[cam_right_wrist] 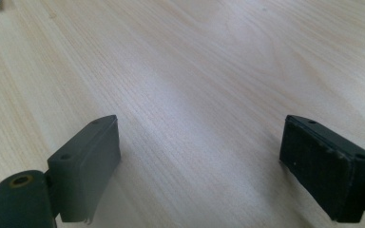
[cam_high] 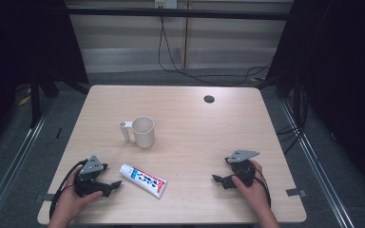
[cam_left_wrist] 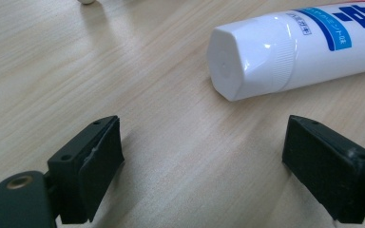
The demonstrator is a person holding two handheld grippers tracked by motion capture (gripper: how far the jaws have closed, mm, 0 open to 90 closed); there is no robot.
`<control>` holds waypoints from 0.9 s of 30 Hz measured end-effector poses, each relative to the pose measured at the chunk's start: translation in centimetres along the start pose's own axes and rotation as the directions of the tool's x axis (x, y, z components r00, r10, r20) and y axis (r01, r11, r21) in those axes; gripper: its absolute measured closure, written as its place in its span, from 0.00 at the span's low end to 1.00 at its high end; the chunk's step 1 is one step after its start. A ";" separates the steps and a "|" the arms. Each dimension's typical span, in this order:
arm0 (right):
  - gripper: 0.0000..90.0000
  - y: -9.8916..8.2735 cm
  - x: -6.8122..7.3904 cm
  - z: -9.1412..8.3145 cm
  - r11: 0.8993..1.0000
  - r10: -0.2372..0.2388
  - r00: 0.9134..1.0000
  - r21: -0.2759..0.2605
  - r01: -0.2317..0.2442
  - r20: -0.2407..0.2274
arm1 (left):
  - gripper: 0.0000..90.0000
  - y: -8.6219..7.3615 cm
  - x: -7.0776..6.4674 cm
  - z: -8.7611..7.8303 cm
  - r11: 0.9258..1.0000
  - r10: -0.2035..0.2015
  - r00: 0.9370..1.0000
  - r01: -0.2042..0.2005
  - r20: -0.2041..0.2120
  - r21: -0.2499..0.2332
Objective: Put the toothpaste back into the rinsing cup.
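A white toothpaste tube (cam_high: 143,180) with blue print lies flat near the table's front, its cap pointing left. My left gripper (cam_high: 113,186) rests on the table just left of that cap, jaws wide open with nothing between them. In the left gripper view the tube's white cap (cam_left_wrist: 247,59) lies a little ahead of the open left gripper (cam_left_wrist: 204,156), untouched. A cream mug (cam_high: 143,131) with a white handle stands upright at mid-table. At the front right my right gripper (cam_high: 218,179) sits on the table, open over bare wood, as the right gripper view (cam_right_wrist: 202,161) confirms.
The light wooden table (cam_high: 195,118) has a dark round cable hole (cam_high: 209,99) near its far edge. Cables run across the floor behind the table. A person's hands hold both grippers at the front edge.
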State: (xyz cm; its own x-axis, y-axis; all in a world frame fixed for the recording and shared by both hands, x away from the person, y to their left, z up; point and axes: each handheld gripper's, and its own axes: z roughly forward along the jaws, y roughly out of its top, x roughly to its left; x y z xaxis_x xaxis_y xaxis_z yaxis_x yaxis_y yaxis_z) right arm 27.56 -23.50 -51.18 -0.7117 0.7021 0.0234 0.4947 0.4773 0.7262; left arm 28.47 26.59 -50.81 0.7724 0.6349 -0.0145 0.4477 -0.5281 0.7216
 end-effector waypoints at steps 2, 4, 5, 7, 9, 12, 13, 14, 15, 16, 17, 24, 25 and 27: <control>0.14 0.0 0.0 0.0 1.000 0.000 1.000 0.000 0.000 0.000 | 0.14 0.0 0.0 0.0 1.000 0.000 1.000 0.000 0.000 0.001; 0.14 0.0 0.0 0.0 1.000 0.001 1.000 0.000 -0.001 0.000 | 0.14 0.0 0.1 0.0 1.000 0.006 1.000 -0.006 0.004 0.000; 0.14 0.0 0.0 0.0 1.000 0.002 1.000 0.000 -0.002 -0.001 | 0.14 0.0 0.0 -0.1 1.000 0.004 1.000 -0.004 0.010 0.006; 0.14 0.0 0.0 0.0 1.000 0.002 1.000 0.000 -0.002 -0.001 | 0.15 0.2 0.1 -0.2 1.000 0.012 1.000 -0.013 0.012 0.026; 0.14 0.0 0.0 0.0 1.000 0.002 1.000 0.001 -0.002 -0.001 | 0.17 0.7 0.1 -0.4 0.996 0.014 1.000 -0.016 0.021 0.084; 0.14 0.0 0.0 0.0 1.000 0.000 1.000 0.000 0.000 0.000 | 0.18 1.4 0.0 -0.6 0.987 0.031 0.999 -0.035 0.029 0.159; 0.14 0.0 0.0 0.0 1.000 0.000 1.000 0.000 0.000 0.000 | 0.18 1.4 0.0 -0.6 0.987 0.031 0.999 -0.035 0.029 0.159; 0.14 0.0 0.0 0.0 1.000 0.001 1.000 0.000 -0.001 0.000 | 0.18 1.9 -0.1 -0.8 0.975 0.085 0.996 -0.090 0.032 0.202; 0.14 0.0 0.0 0.0 1.000 0.001 1.000 0.000 -0.001 0.000 | 0.18 2.1 -0.2 -0.9 0.968 0.099 0.994 -0.105 0.036 0.228; 0.14 0.0 0.0 0.0 1.000 0.001 1.000 0.000 -0.001 0.000 | 0.18 2.1 -0.2 -0.9 0.968 0.099 0.994 -0.105 0.036 0.228; 0.14 0.0 0.0 0.0 1.000 0.003 1.000 0.001 -0.003 0.000 | 0.19 2.6 -0.3 -1.0 0.947 0.140 0.989 -0.148 0.049 0.285; 0.14 0.0 0.0 0.0 1.000 0.002 1.000 0.001 -0.002 0.000 | 0.20 4.5 -1.1 -1.2 0.885 0.247 0.964 -0.266 0.099 0.382; 0.14 0.0 0.0 0.0 1.000 0.002 1.000 0.001 -0.002 0.000 | 0.21 4.9 -1.2 -1.2 0.878 0.261 0.959 -0.282 0.107 0.387; 0.14 0.0 0.0 0.0 1.000 0.001 1.000 0.000 -0.001 0.000 | 0.21 5.4 -1.3 -1.3 0.875 0.269 0.956 -0.294 0.118 0.386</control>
State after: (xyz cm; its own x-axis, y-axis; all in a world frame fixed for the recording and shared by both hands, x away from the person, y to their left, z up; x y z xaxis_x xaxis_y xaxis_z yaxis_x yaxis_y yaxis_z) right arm 27.56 -23.50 -51.18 -0.7110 0.7028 0.0245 0.4960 0.4765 0.7259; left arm 29.33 23.67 -46.01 0.9120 0.3982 0.0984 0.3383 -0.8660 0.3683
